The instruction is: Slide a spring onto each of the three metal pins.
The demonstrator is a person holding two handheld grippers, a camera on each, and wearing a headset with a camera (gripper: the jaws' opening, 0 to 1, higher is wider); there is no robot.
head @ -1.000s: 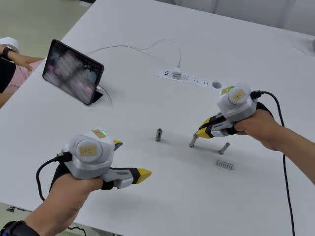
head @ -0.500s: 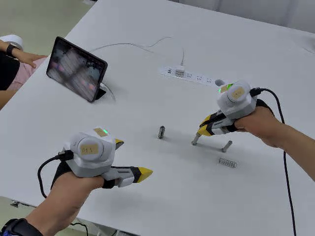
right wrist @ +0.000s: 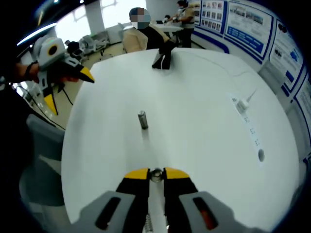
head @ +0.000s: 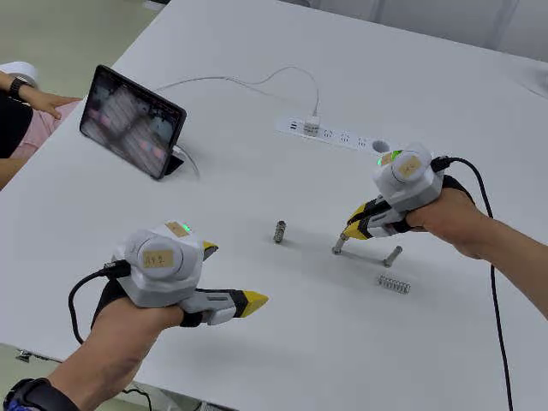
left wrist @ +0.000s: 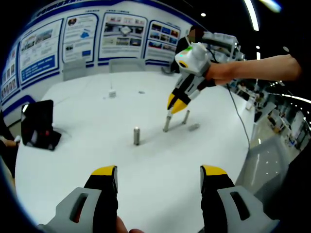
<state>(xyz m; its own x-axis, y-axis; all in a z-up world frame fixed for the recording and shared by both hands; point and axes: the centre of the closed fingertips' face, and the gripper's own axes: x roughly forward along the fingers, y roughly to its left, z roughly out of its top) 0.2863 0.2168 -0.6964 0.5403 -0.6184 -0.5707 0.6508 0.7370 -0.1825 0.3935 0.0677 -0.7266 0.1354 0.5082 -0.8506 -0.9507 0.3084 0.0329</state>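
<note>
My right claw was clamped on a tilted pin, and my left claw gaped empty. Left of it, an upright pin looked already sprung. Just right of it, a bare pin and a loose spring lay on the counter, so I judged two left.

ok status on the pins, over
Left gripper open, above the table. Right gripper shut on tilted pin. Loose spring and second pin lying nearby. Nothing blocking.
</note>
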